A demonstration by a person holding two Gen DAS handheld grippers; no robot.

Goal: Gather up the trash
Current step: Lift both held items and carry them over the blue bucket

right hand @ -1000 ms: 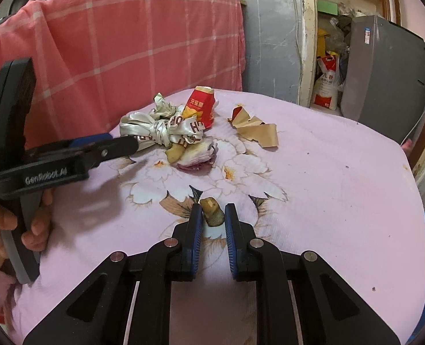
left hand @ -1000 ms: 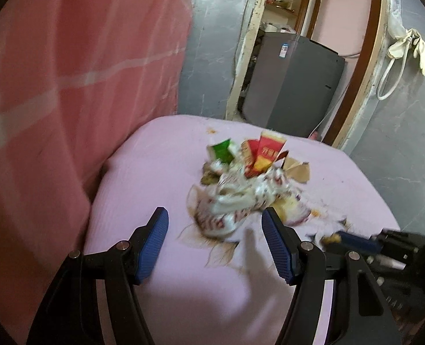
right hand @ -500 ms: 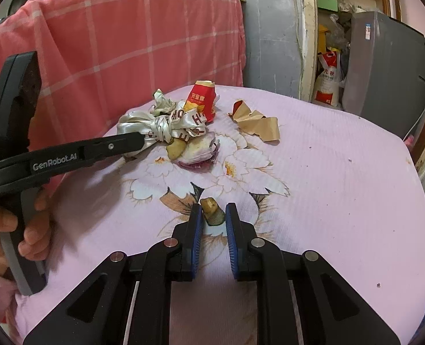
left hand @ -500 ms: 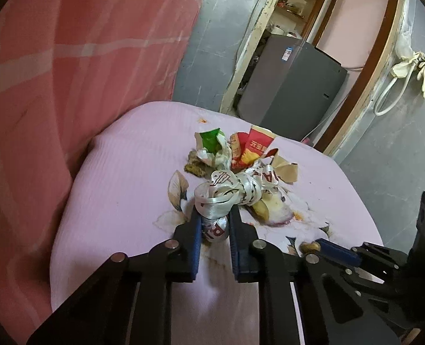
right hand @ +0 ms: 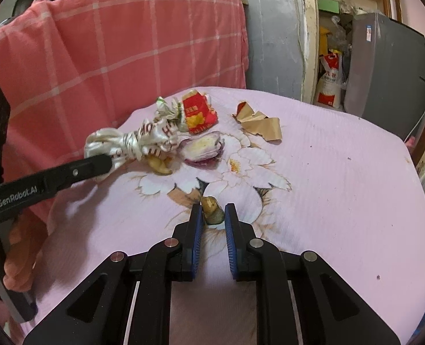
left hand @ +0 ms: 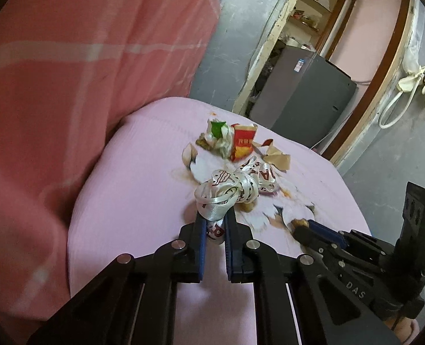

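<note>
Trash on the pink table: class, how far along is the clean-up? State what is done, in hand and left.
Done: nothing visibly binned. In hand: the left tongs grip the ribbon bundle; the right tongs grip a small food scrap. Left: the red packet, brown paper, onion piece and green wrapper.

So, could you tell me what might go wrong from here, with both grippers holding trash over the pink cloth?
1. The left gripper pinches only one end of the white ribbon. Its loose loops lie against a yellowish scrap and the onion piece, so lifting may drag them across the pink cloth.
2. The right gripper holds the small food scrap just at its fingertips; it could slip out.
</note>
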